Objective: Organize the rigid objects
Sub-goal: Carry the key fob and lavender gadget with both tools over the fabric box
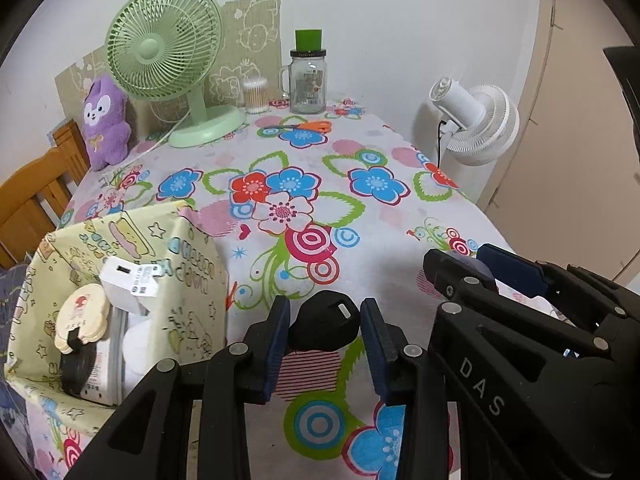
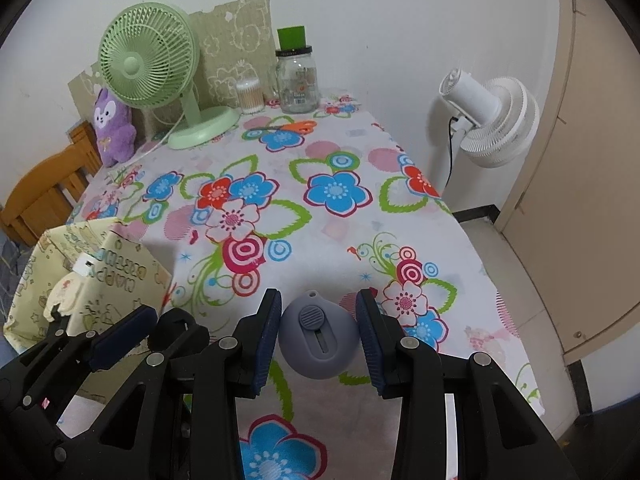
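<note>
Black round gadget (image 1: 324, 326) clamped in L gripper (image 1: 325, 338), grey one (image 2: 318, 338) clamped in R gripper (image 2: 319, 336), both above tablecloth (image 1: 360, 200)

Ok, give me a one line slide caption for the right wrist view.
Right gripper holding a round grey gadget above the floral tablecloth, patterned storage box at left.

Table with floral tablecloth (image 1: 376, 240), green desk fan (image 1: 164, 52), purple plush toy (image 1: 105, 124), cotton swab tub (image 1: 255, 96), glass jar (image 1: 307, 84), orange scissors (image 1: 310, 126) along far edge, patterned storage box (image 1: 188, 280) at near left edge.
</note>
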`<move>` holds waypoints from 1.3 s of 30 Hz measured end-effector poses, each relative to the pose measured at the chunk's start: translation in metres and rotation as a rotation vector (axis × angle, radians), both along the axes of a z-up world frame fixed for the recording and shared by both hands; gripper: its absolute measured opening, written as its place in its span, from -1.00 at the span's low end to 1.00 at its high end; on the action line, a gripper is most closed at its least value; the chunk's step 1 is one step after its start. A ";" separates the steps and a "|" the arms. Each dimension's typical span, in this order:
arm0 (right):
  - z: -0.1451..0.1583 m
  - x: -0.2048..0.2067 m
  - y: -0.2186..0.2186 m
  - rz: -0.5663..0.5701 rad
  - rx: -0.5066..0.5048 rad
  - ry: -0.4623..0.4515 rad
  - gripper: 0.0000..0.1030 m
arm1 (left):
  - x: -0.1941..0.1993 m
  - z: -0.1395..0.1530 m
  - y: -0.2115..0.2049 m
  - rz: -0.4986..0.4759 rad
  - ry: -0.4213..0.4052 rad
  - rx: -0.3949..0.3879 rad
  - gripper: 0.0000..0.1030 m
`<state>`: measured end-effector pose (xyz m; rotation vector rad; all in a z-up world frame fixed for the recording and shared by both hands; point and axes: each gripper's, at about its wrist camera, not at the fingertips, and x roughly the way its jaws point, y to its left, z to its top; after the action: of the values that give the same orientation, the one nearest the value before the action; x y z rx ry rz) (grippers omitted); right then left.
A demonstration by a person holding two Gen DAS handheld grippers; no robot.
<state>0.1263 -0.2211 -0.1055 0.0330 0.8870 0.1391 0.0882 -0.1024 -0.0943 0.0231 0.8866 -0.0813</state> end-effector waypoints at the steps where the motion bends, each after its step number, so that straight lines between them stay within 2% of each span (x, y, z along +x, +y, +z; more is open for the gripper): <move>1: 0.002 -0.001 0.001 0.000 0.001 -0.003 -0.19 | -0.001 0.002 0.001 0.000 -0.002 -0.001 -0.29; 21: 0.037 -0.019 0.022 0.007 -0.001 -0.033 -0.19 | -0.016 0.032 0.023 -0.012 -0.031 -0.020 -0.29; 39: 0.055 -0.019 0.073 0.073 0.003 -0.059 -0.19 | -0.020 0.048 0.070 0.048 -0.053 -0.018 -0.29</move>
<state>0.1075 -0.1481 -0.0503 -0.0009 0.8295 0.2087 0.0679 -0.0326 -0.0464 -0.0123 0.8334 -0.0437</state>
